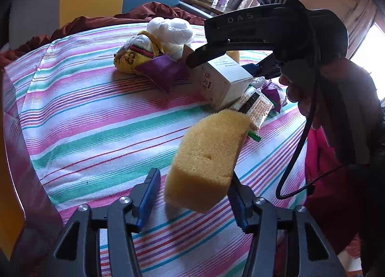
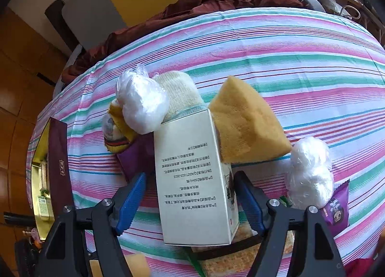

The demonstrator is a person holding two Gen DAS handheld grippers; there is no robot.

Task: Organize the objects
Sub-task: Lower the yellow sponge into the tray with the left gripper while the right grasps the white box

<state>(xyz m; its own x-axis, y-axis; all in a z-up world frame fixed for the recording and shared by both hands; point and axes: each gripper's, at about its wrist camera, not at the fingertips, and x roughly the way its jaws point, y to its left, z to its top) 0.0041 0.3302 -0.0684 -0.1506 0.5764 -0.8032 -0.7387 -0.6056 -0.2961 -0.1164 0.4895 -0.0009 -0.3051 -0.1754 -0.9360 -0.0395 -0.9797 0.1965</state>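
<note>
On the striped cloth: sponges, a box, wrapped bundles and snack packets lie in one loose heap on my worktop [image 1: 91, 118].
Left hand-held gripper [image 1: 192, 195]: my jaws stand apart around a yellow sponge [image 1: 209, 154]; the blue pad on the right side meets the sponge's edge, the left pad stands clear of it, so nothing is clamped.
Sponge: tilted, its far end beside a cracker packet [image 1: 256, 106].
Right hand-held gripper [image 2: 190, 195]: spread wide, one finger on each side of a white box [image 2: 190, 178]; gaps show between both pads and the box, so it is not gripped.
White box: lying with its printed side up, long axis running away from me, resting partly on the cracker packet.
Second sponge [image 2: 247, 128]: leaning against the box's far right corner.
White plastic bundles: one [image 2: 142, 106] at the box's far left corner, another [image 2: 310, 173] to the right, beside a purple snack packet [image 2: 336, 207].
Rolled cream cloth [image 2: 178, 94]: just behind the box.
</note>
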